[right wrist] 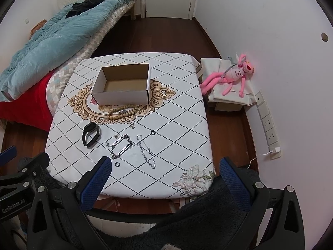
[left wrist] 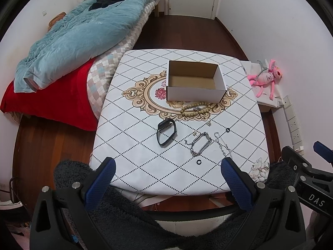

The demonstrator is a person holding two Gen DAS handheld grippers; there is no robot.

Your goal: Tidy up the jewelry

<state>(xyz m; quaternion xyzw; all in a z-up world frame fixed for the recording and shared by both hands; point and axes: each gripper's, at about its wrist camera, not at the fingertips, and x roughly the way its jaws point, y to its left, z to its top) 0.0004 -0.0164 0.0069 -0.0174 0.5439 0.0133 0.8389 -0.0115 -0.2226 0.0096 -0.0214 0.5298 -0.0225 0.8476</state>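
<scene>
An open white cardboard box stands empty on the patterned table. In front of it lie a wooden bead string, a black watch band, a thick silver chain bracelet, a thin silver chain, two black rings and small earrings. My left gripper and right gripper are both open and empty, held above the table's near edge.
A bed with a blue quilt and red blanket is left of the table. A pink plush toy lies on a low box at the right, by wall sockets. Dark wood floor surrounds the table.
</scene>
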